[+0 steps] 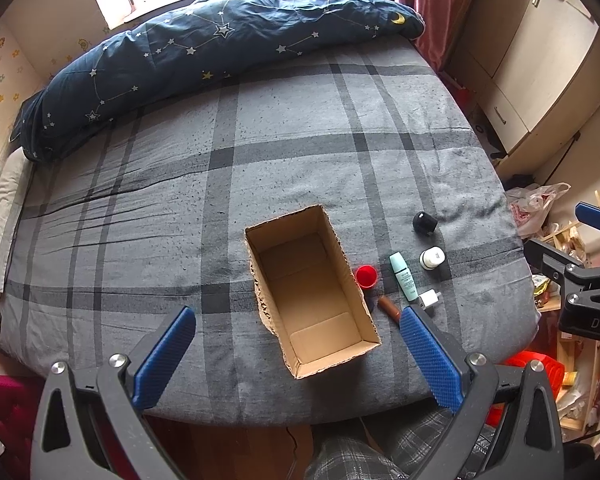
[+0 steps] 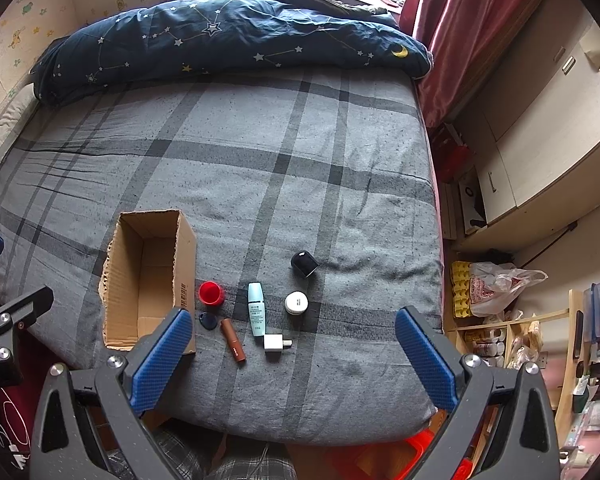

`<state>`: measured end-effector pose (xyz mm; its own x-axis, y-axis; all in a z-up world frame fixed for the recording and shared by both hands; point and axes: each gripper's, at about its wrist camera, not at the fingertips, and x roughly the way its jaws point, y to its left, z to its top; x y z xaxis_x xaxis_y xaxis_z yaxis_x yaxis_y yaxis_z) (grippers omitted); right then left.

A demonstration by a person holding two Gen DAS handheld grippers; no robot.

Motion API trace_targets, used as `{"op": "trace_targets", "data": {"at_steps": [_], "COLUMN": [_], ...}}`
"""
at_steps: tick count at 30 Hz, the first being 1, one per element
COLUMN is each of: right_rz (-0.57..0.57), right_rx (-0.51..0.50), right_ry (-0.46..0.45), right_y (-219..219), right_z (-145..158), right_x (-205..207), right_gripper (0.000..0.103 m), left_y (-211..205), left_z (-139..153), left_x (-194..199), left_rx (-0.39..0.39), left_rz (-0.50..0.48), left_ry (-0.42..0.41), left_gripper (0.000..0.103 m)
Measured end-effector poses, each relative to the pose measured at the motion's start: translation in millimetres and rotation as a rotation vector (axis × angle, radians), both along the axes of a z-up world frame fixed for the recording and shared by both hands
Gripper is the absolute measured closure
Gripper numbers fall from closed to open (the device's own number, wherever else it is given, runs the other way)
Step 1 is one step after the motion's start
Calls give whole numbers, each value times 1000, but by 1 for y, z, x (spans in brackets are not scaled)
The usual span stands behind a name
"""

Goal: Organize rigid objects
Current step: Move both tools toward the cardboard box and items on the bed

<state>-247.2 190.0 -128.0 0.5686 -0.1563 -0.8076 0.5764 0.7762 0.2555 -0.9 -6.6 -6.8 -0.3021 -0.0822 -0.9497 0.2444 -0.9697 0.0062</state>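
Grey plaid sheet (image 2: pixel 236 184) covers the bed, with a navy star-printed duvet (image 2: pixel 228 40) bunched along its far edge below the window. Open-topped cardboard box (image 1: pixel 312 292) lies on the sheet near the front edge, nothing visible inside it. Left gripper (image 1: pixel 296 356) hangs above the box's near end, its blue-padded jaws spread to full width and holding nothing; right gripper (image 2: pixel 292 360) hovers over the front of the bed beside the box, jaws likewise fully apart and empty. Small rigid items lie grouped on the sheet to the right of the box: a pale teal tube (image 2: pixel 256 309) lying flat, a brown lipstick (image 2: pixel 233 339) lying flat just left of it, a red cup (image 2: pixel 211 293) standing close against the box's side, a black rounded object (image 2: pixel 304 264) farthest back, a white round jar (image 2: pixel 296 303) beside the tube, a white plug adapter (image 2: pixel 275 343) touching the tube's near end, and a blue guitar pick (image 2: pixel 208 321) between cup and lipstick.
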Motion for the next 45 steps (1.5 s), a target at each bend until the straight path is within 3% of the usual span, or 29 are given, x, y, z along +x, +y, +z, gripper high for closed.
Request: {"op": "trace_targets", "data": {"at_steps": [15,29,45], "right_rz": [78,175,223], "right_rx": [3,19,45], "right_ry": [4,4,17], "right_y": [1,3,1], "right_z": [-6,-31,-74], "right_x": [8,21,47], "right_gripper": [0,0,0], "left_y": [-5,-10,-36], "left_z": [-10,-35,-106], "left_x": [1,0,-7], "left_rx": [-4,-2,37], "left_rz": [54,94,208], "left_ry": [-8,-16,-35], "left_gripper": [0,0,0]}}
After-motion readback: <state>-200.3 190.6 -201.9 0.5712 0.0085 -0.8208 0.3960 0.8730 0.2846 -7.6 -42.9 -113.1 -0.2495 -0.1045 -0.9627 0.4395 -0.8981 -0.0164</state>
